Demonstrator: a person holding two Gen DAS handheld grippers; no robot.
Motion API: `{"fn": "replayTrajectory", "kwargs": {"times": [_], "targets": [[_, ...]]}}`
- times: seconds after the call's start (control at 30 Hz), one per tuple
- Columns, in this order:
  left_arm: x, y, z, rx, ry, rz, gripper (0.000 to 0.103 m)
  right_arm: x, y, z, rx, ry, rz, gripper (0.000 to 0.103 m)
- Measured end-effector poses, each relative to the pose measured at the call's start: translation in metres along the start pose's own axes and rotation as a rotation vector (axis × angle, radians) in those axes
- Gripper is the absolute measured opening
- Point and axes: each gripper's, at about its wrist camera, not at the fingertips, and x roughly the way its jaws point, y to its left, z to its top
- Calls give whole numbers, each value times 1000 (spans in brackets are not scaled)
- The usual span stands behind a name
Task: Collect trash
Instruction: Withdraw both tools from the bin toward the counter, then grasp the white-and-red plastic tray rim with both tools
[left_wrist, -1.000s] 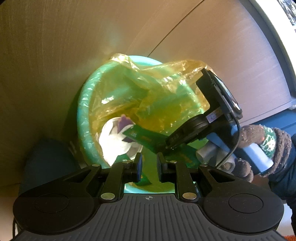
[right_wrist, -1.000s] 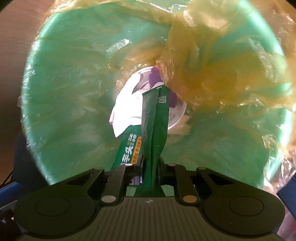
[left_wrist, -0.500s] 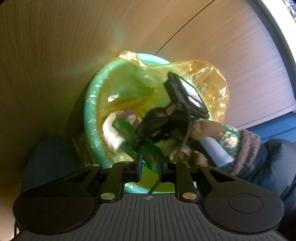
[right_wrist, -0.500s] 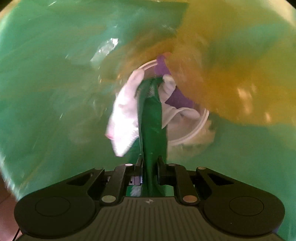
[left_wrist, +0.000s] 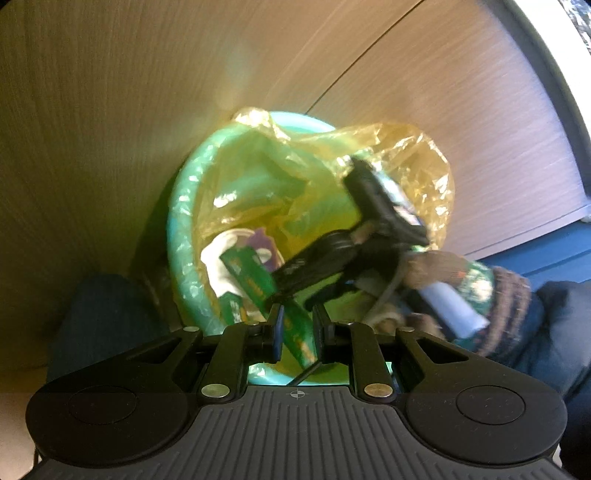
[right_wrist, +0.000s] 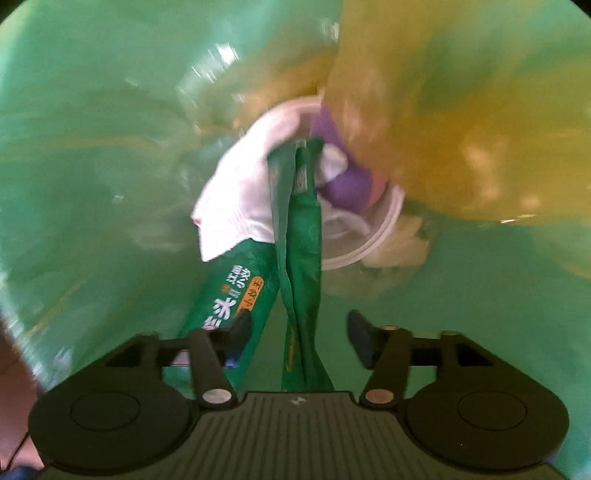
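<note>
Jaws of the right gripper (right_wrist: 297, 334) are opening inside the bin; a green wrapper (right_wrist: 301, 258) stands between them, its sides clear of both pads. Beside it, toward the left finger, a second green packet (right_wrist: 236, 291) with printed characters leans against the bin wall. Beyond the wrapper's far end lie white tissue (right_wrist: 240, 192), a purple scrap (right_wrist: 347, 184) and a clear plastic cup (right_wrist: 384, 221) at the bin bottom.

Left gripper (left_wrist: 295, 325) hangs above the near rim of the green bin (left_wrist: 177, 229), jaws narrowly parted; nothing is seen gripped between them. From this view the right gripper (left_wrist: 273, 295) reaches down into the bin mouth, carried by a gloved hand (left_wrist: 461, 280) at the bin's right side. Yellow bag liner (left_wrist: 406, 155) drapes over the far rim. Behind the bin stands a wooden panel (left_wrist: 147, 92).
</note>
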Motion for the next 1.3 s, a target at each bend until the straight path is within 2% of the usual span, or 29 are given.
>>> {"fn": "replayTrajectory", "kwargs": {"times": [0.1,0.3,0.43,0.5,0.6,0.67,0.73,0.8,0.9,1.0,1.07,1.13,1.3], "targets": [[-14,-6,0,13,-37,11,19,-46,6,-21,-41,-101,-6,59],[-47,-37,-1,91,-113,23,19,-137,32,-90,-164,-407,-141,59],[-79,-77,-4,220,-187,45,19,-191,44,-141,-212,-663,-213,59],[-97,-96,-2,288,-229,57,19,-220,52,-164,-216,-812,-249,63],[-127,-121,-1,373,-283,79,19,-263,62,-193,-199,-1008,-235,72],[-147,-134,1,429,-307,107,19,-288,71,-207,-197,-1112,-202,72],[-170,-141,9,454,-318,109,19,-311,81,-218,-201,-1208,-162,73],[-199,-142,21,460,-337,96,19,-333,92,-224,-224,-1287,-125,80],[-248,-132,46,446,-420,119,19,-358,115,-217,-285,-1336,-100,81],[-291,-107,71,410,-543,195,19,-374,148,-199,-339,-1341,-82,81],[-314,-87,88,365,-602,243,19,-389,166,-175,-369,-1334,-64,81],[-332,-67,113,309,-634,258,19,-408,190,-146,-391,-1330,-49,81],[-370,-28,171,183,-793,225,19,-435,257,-67,-392,-1341,-9,81]]}}
